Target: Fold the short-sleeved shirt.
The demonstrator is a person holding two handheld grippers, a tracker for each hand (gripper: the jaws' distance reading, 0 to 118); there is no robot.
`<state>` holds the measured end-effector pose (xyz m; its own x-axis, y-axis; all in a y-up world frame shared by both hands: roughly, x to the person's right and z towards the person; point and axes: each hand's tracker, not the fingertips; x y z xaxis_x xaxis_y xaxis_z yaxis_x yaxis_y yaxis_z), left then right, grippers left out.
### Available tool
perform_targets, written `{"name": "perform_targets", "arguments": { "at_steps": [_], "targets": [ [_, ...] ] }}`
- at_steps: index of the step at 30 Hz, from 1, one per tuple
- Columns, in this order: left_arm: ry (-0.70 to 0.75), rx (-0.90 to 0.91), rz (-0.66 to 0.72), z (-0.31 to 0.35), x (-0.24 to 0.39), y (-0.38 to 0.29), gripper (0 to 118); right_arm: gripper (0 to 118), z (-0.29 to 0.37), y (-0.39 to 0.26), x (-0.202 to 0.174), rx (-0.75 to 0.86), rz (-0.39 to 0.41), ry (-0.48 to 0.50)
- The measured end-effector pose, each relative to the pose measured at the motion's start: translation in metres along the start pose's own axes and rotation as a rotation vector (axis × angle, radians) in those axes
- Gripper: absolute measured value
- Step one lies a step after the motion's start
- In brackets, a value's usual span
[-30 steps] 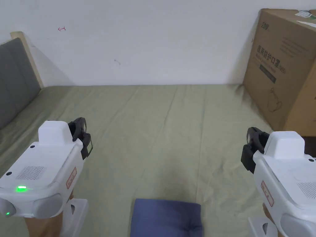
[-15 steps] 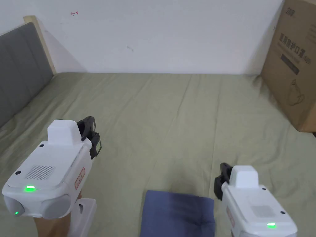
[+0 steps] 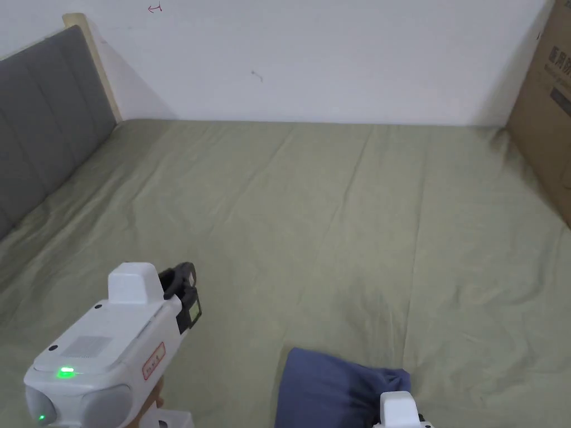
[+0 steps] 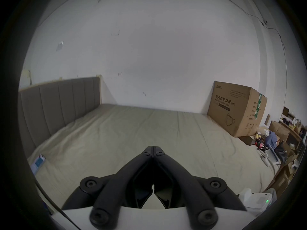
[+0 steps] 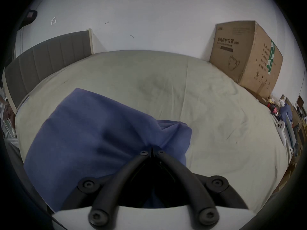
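Your right gripper (image 5: 152, 151) pinches the one blue shirt (image 5: 93, 134) at its bunched right edge, on the near part of the green bed sheet (image 3: 346, 223); its own view shows this. Your left gripper (image 4: 153, 148), jaws pressed together, hovers over bare sheet. Beyond stands one cardboard box (image 4: 235, 110).

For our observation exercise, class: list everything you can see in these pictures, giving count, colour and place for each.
shirt: one, blue, near edge of the bed, its right corner bunched.
bed sheet: one, pale green, wrinkled, covering the bed.
headboard: one, grey padded, at the bed's left end.
cardboard box: one, brown, at the bed's far right.
wall: white, behind the bed.
clutter: mixed items, beyond the bed's right side; too small to tell.
left gripper: white body, black fingers together, above bare sheet.
right gripper: fingers pinching the shirt's bunched corner.
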<state>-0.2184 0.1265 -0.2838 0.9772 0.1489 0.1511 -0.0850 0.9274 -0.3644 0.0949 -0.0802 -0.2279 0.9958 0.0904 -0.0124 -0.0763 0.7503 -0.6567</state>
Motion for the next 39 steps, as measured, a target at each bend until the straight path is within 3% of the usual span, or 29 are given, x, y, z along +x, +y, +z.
{"name": "perform_targets", "arguments": {
  "at_steps": [2, 4, 8, 9, 17, 19, 22, 24, 25, 26, 29, 31, 36, 39],
  "targets": [
    [-0.033, -0.076, 0.064, -0.007, -0.001, -0.009, 6, 0, 0.000, 0.002, 0.002, -0.011, -0.001, 0.005],
    [-0.077, -0.177, 0.134, -0.018, -0.001, -0.020, 23, 0, 0.001, 0.001, 0.007, -0.011, -0.033, 0.022],
    [-0.160, -0.443, 0.227, -0.050, 0.004, -0.053, 109, 0, 0.001, 0.002, 0.010, -0.020, -0.052, 0.035],
    [-0.182, -0.496, 0.237, -0.058, 0.008, -0.064, 116, 0, 0.001, 0.002, 0.011, -0.022, -0.061, 0.038],
    [-0.314, -0.757, 0.328, -0.110, 0.021, -0.124, 116, 0, 0.001, 0.004, 0.016, -0.035, -0.083, 0.059],
    [-0.341, -0.796, 0.354, -0.120, 0.022, -0.133, 109, 0, 0.001, 0.005, 0.016, -0.034, -0.079, 0.062],
    [-0.382, -0.856, 0.342, -0.131, 0.025, -0.147, 81, 0, 0.001, 0.004, 0.018, -0.034, -0.080, 0.067],
    [-0.394, -0.859, 0.325, -0.132, 0.028, -0.151, 71, 0, 0.001, 0.004, 0.018, -0.034, -0.079, 0.069],
    [-0.415, -0.851, 0.295, -0.132, 0.029, -0.151, 60, 0, 0.001, 0.004, 0.018, -0.035, -0.079, 0.070],
    [-0.442, -0.841, 0.281, -0.132, 0.029, -0.150, 41, 0, 0.001, 0.005, 0.018, -0.035, -0.079, 0.072],
    [-0.438, -0.854, 0.285, -0.130, 0.036, -0.146, 20, 0, 0.002, 0.008, 0.021, -0.041, -0.082, 0.079],
    [-0.429, -0.826, 0.178, -0.125, 0.045, -0.141, 17, 0, 0.006, 0.015, 0.023, -0.045, -0.095, 0.088],
    [-0.442, -0.797, 0.181, -0.122, 0.028, -0.114, 15, 0, 0.022, 0.037, 0.026, 0.022, -0.099, 0.103],
    [-0.369, -0.761, 0.101, -0.123, -0.002, -0.089, 15, 0, 0.031, 0.056, 0.025, 0.074, -0.086, 0.109]
  ]
}}
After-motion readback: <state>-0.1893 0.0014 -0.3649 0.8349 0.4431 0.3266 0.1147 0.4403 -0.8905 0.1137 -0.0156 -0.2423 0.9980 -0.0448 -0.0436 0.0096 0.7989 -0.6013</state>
